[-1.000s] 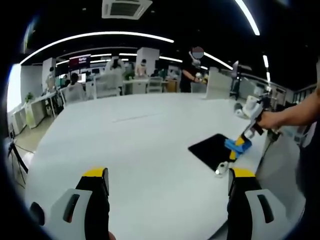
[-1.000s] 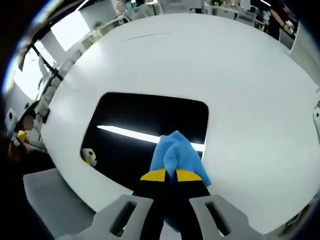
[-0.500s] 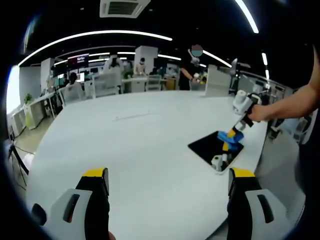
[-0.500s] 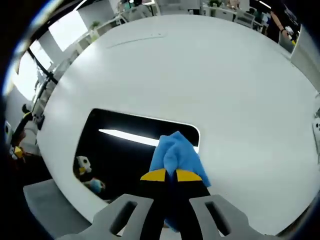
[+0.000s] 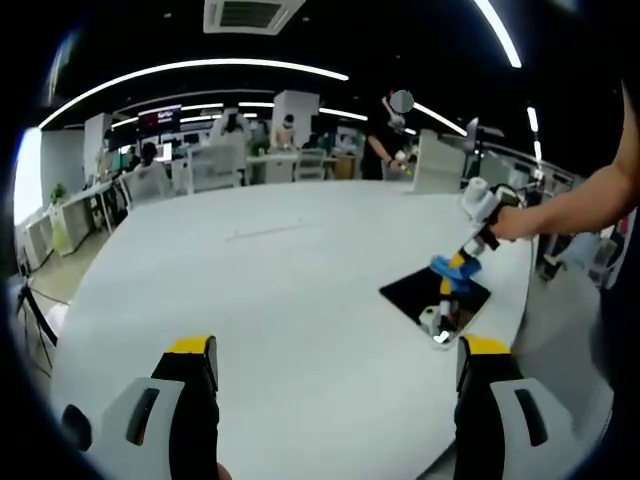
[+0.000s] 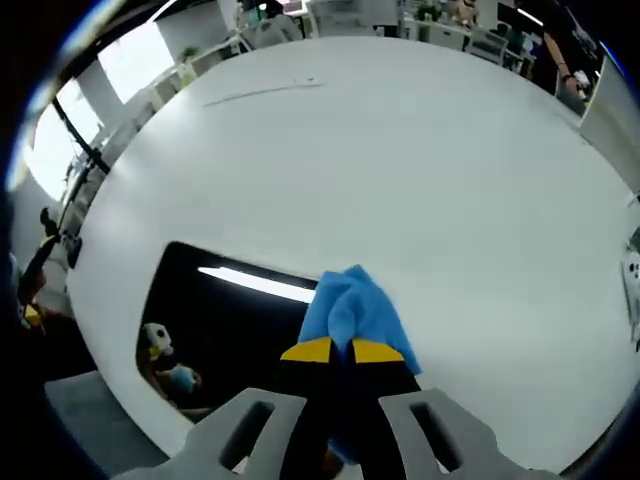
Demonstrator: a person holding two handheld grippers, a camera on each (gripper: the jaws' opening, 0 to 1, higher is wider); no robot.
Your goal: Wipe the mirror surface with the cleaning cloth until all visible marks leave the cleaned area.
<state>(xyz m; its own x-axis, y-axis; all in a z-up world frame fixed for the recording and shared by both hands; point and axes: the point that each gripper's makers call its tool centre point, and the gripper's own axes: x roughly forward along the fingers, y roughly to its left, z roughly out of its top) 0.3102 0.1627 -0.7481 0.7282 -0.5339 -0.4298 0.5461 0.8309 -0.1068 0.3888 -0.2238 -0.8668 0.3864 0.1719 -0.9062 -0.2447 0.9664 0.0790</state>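
You have two grippers in play: your left gripper point(image 5: 335, 360), its two yellow-tipped jaws standing wide apart over the near edge of the table point(image 5: 280, 290), and your right gripper point(image 6: 334, 350), its two jaws pinched together on the cloth. There is one table, large, white and rounded. On it lies one mirror point(image 6: 225, 325), a dark rectangle with rounded corners, close to the table's edge. You carry one cleaning cloth point(image 6: 355, 310), blue, resting at the mirror's far edge. One bright light strip is reflected in the mirror. In the left gripper view, several people sit or stand at desks beyond the table's far edge; you cannot count them exactly.
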